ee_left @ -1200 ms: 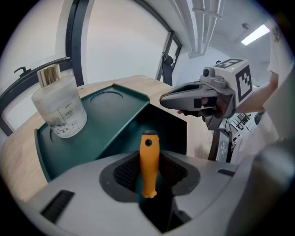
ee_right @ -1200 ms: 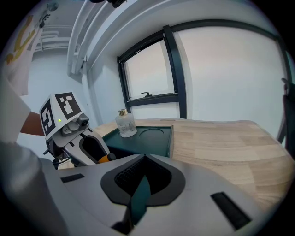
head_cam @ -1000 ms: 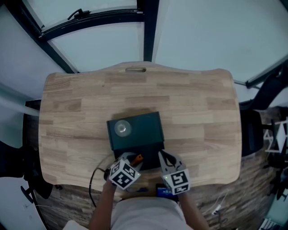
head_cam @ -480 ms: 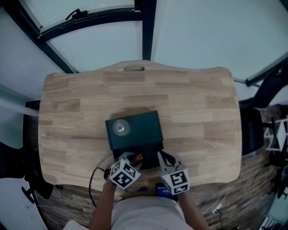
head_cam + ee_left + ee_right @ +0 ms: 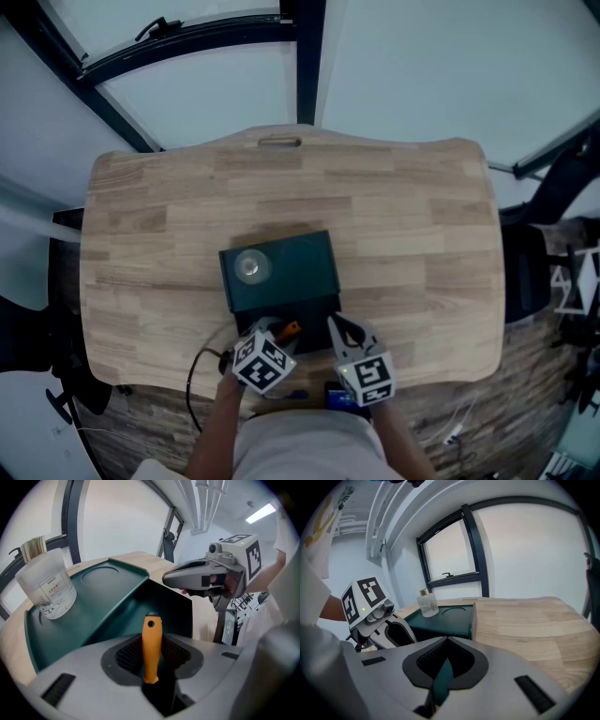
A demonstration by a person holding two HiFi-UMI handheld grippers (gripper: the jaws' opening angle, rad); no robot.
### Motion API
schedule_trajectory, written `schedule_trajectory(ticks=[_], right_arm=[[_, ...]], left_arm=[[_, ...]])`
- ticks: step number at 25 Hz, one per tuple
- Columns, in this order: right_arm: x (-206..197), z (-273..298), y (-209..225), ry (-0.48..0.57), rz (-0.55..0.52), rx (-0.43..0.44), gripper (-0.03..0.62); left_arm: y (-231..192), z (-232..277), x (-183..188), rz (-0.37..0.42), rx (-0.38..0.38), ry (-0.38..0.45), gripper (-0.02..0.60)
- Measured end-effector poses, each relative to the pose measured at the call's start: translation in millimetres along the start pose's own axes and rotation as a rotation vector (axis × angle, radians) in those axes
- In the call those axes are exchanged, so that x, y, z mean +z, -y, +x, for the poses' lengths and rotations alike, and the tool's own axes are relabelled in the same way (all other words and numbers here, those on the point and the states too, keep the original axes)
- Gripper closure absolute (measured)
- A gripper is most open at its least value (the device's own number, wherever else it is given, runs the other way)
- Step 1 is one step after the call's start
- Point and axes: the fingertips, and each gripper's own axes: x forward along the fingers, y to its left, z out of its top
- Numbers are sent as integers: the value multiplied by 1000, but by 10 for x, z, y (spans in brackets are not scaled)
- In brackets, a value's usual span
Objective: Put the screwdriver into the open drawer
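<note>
Screwdriver [image 5: 151, 634]: I see its orange handle standing up between my left jaws. The butt end, with a small hole, points forward over the drawer. The shaft is out of my sight below the jaws.
Left gripper [image 5: 152, 657]: the jaws are closed onto the handle's lower part, with the ribbed pads pressed to both sides. It hangs at the near edge of the drawer.
Drawer [image 5: 176, 613]: it is pulled out toward me from the front of the box, and the inside looks dark. The handle is above the opening, not down in it.
Right gripper [image 5: 440, 667]: the jaws are nearly together on a thin dark green edge. I take this for the drawer wall at its right near corner. From the left gripper view it lies along the drawer's right side, just beside the screwdriver.
Green box [image 5: 291, 272]: it sits on the table's near half, and its flat top has a raised rim and a round recess.
Glass bottle [image 5: 47, 587]: it is clear, with a gold cap and a printed label. It stands upright on the box top to the left, beside the recess.
Wooden table [image 5: 422, 234]: pale planks, with a slot cut in the far edge.
Black cable [image 5: 192, 375]: it loops at the table's near left edge, close to my left hand.
</note>
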Motion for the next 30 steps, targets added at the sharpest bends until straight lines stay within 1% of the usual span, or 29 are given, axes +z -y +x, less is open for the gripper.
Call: schedule_trajectory(ticks=[9,16,30], right_arm=[[-33,13,5,-12,6,5,597],[-48,19,3,-19,10,15,597],[-43,26,11,-17,13,9,597]], left_arm=[[15,78,-27,-13,-15,-21,456],[25,151,-86,-41,-29,-82,456],[11,177,-92,-47,-22,-78,456]])
